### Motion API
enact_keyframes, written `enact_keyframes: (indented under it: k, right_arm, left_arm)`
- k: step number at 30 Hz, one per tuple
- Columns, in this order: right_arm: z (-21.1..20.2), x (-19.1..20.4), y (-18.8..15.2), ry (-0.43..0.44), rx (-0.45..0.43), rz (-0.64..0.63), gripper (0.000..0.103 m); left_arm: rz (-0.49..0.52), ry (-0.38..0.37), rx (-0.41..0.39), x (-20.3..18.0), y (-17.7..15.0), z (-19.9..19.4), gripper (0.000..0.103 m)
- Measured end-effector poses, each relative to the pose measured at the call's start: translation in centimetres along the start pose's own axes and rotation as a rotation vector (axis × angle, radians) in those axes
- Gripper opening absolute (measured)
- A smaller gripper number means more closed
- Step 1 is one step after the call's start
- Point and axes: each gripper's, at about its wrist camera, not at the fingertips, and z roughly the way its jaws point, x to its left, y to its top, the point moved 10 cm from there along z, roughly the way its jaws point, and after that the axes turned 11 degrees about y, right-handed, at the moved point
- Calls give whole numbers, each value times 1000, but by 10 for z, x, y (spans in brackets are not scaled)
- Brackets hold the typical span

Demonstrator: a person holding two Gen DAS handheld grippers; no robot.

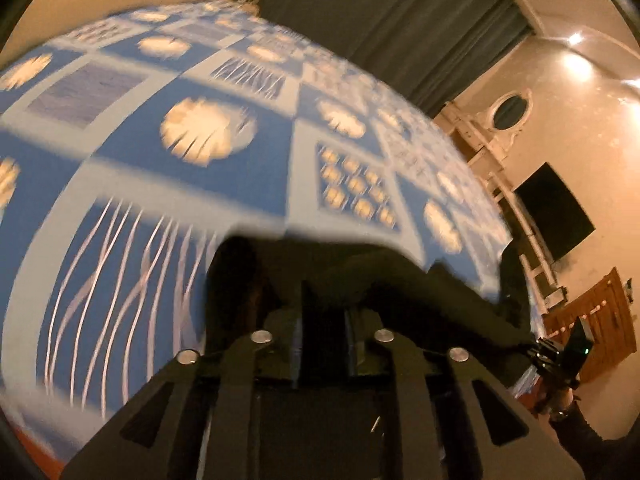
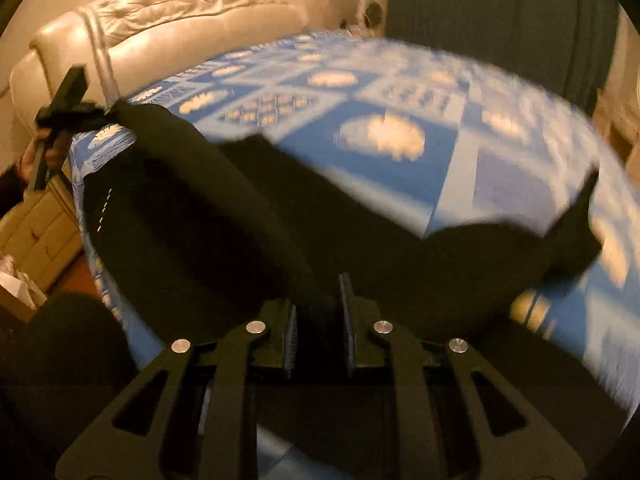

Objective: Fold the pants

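Observation:
Black pants (image 2: 208,216) hang stretched between my two grippers above a bed with a blue patterned cover (image 2: 400,168). My right gripper (image 2: 318,312) is shut on the pants fabric in the right wrist view. My left gripper (image 1: 324,312) is shut on the black pants (image 1: 400,276) in the left wrist view. The left gripper also shows in the right wrist view (image 2: 108,114) at the far left, pinching the other end of the pants. The right gripper shows in the left wrist view (image 1: 532,350) at the lower right. Both views are motion-blurred.
A cream tufted headboard (image 2: 180,12) stands behind the bed. Dark curtains (image 1: 400,12) hang at the back. A dark screen (image 1: 554,212) and a wooden door (image 1: 600,320) are on the right wall. A wooden nightstand (image 2: 36,224) stands left of the bed.

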Motion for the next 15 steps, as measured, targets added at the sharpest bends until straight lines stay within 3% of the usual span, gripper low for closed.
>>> enact_keyframes:
  k: [4,6,8,12,15]
  right_arm:
    - [2,9,-25,-5,12,68,33]
    - [-8,12,-24,60,-48,178,53]
    - [-20,9,-20,127,-117,311,64]
    - [-33,-6,-20,298,-279,637,65]
    - [-28,-16,-21,353,-337,767,65]
  left_arm:
    - [-83,115,107,40,-63,1,19]
    - [-150,112,107,50,-77,-7,19]
    - [-216,84,85,49,-83,-21,19]
    - [-262,34,47,26,-89,-37,19]
    - [-298,-3,27,9,-86,-33,19]
